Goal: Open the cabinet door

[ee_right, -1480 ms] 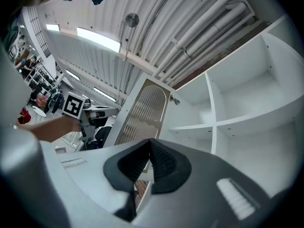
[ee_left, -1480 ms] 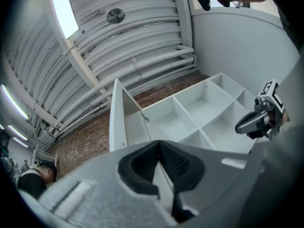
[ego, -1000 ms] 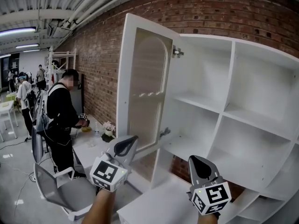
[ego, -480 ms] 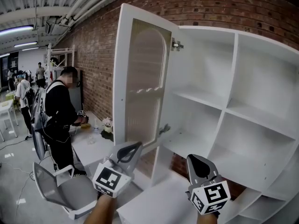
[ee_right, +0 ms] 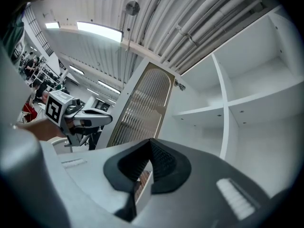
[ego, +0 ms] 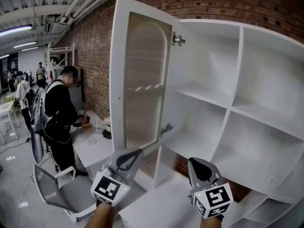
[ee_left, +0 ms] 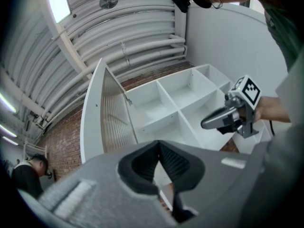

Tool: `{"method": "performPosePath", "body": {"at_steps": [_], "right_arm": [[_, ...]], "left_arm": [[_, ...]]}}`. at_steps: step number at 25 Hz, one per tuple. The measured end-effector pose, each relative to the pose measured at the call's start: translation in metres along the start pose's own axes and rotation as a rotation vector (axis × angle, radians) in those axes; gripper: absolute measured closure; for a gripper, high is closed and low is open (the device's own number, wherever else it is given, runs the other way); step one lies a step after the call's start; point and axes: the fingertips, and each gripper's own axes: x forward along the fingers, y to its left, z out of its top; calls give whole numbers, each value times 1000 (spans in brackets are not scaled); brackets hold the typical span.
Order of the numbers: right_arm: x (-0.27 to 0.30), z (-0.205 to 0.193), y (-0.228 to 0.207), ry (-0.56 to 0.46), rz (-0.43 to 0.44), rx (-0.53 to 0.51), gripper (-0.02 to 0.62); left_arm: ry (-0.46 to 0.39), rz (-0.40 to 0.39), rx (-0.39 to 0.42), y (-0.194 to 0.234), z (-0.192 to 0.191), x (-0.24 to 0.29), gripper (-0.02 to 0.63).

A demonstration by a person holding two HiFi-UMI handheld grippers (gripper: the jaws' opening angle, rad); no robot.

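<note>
The white cabinet door (ego: 142,80), with a ribbed arched glass panel, stands swung wide open to the left on its hinges (ego: 178,39). The white cabinet (ego: 232,108) shows bare shelves. My left gripper (ego: 132,156) is low in the head view, below the door's bottom edge and apart from it, shut on nothing. My right gripper (ego: 198,166) hovers before the lower shelf, jaws together and holding nothing. In the left gripper view, the door (ee_left: 111,122) lies beyond the left gripper (ee_left: 159,144). The right gripper view has the door (ee_right: 142,108) past the right gripper (ee_right: 151,141).
A person in black (ego: 59,113) stands at a white desk (ego: 90,148) along the brick wall (ego: 95,56), left of the door. A grey chair (ego: 57,191) sits at lower left. A white surface (ego: 156,203) lies under the grippers.
Both grippers have sunk a little in the head view, the left one also drifting left. The door's free edge now shows further left and higher.
</note>
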Motion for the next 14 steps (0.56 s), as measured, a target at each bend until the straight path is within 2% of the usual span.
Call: {"method": "performPosePath", "body": {"at_steps": [14], "right_arm": [[15, -15, -12, 17, -3, 17, 592]], "left_arm": [[-5, 24, -14, 16, -9, 4, 604]]}}
